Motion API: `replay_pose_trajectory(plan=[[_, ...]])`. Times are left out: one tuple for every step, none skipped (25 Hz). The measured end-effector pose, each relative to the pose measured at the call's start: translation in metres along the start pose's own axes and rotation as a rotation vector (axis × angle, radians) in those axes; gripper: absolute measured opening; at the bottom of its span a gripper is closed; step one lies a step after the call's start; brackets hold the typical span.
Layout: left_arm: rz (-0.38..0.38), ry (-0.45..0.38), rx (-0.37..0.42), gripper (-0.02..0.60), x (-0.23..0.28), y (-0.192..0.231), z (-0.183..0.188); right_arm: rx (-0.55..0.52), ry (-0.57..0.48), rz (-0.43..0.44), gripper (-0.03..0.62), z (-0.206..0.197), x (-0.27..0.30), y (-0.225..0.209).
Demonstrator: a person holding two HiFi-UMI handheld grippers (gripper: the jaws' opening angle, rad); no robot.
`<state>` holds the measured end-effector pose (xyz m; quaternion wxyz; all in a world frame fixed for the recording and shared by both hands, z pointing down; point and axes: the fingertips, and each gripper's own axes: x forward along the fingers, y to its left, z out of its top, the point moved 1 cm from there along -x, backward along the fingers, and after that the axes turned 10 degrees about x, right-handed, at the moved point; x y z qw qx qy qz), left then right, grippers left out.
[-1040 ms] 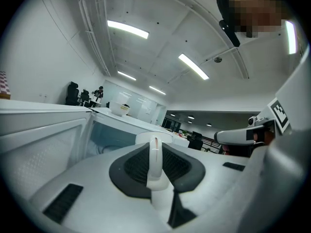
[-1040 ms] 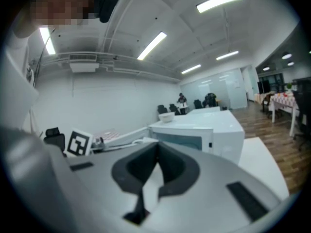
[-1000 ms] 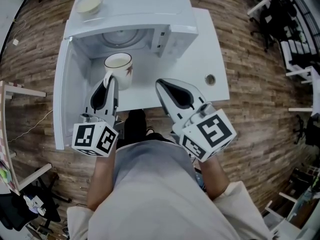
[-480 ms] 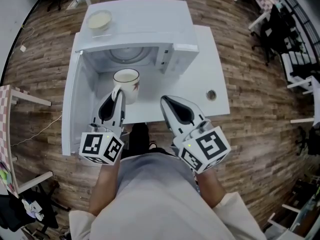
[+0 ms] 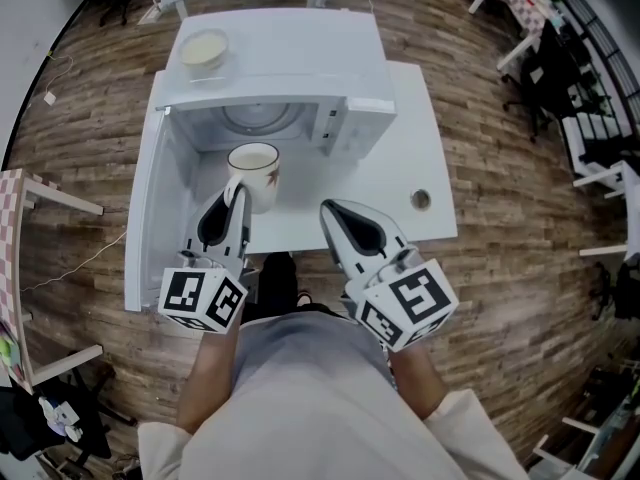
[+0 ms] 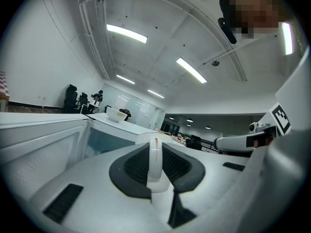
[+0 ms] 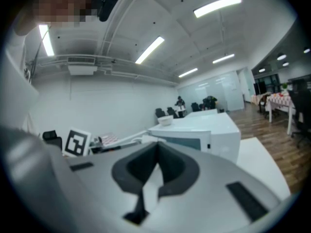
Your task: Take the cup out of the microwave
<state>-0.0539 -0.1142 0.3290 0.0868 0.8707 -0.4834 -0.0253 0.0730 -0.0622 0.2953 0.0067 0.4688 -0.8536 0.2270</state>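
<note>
"Cup [image 5: 253, 171] first: where does it sit?"

"At the mouth of the microwave [image 5: 352, 73], in front of the turntable [image 5: 258, 118] and beside the door [image 5: 148, 218], which stands swung open on the left. It is upright, white, with a reddish mark on its side."

"Who has hold of it?"

"The left gripper [image 5: 236, 190]. In the left gripper view its fingers [image 6: 133, 171] are clamped on the handle [image 6: 154, 163], a white upright strip pinched between the dark pads."

"Does the base rest on anything?"

"I cannot tell from above; the gripper covers its near side."

"And the right gripper [image 5: 328, 208]?"

"It hangs over the front edge of the desk [image 5: 405, 163], well to the right of the cup and touching nothing. Its fingers [image 7: 132, 169] are closed tip to tip, with nothing between them."

"Anything else around?"

"A pale bowl [image 5: 204, 49] stands on top of the microwave, near its back left corner. Both grippers point towards the oven's opening, side by side, marker cubes nearest the person."
</note>
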Motion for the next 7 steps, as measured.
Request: replay_pose_trajectory(plan=[[0.001,-0.001,0.000,0.064,-0.0002,0.0001,0.0007,-0.001,0.000,0.001,0.021,0.0006,0.0000,0.0004],[0.002,-0.002,0.001,0.064,-0.0005,0.0001,0.0013,-0.002,0.000,0.002,0.021,0.0009,-0.0002,0.0006],[0.003,-0.003,0.001,0.064,-0.0010,-0.0002,0.0017,-0.002,0.000,0.003,0.021,0.0010,-0.0007,0.0008],[0.003,-0.003,0.001,0.064,-0.0015,-0.0008,0.0019,-0.002,0.001,0.003,0.021,0.0010,-0.0013,0.0007],[0.003,-0.004,0.001,0.064,-0.0019,-0.0015,0.0021,-0.002,0.000,0.003,0.021,0.0010,-0.0022,0.0006],[0.003,-0.005,0.001,0.064,-0.0022,-0.0023,0.0024,-0.002,-0.001,0.002,0.021,0.0011,-0.0030,0.0005],[0.002,-0.006,0.001,0.064,-0.0025,-0.0031,0.0027,-0.001,-0.002,0.002,0.021,0.0012,-0.0039,0.0003]])
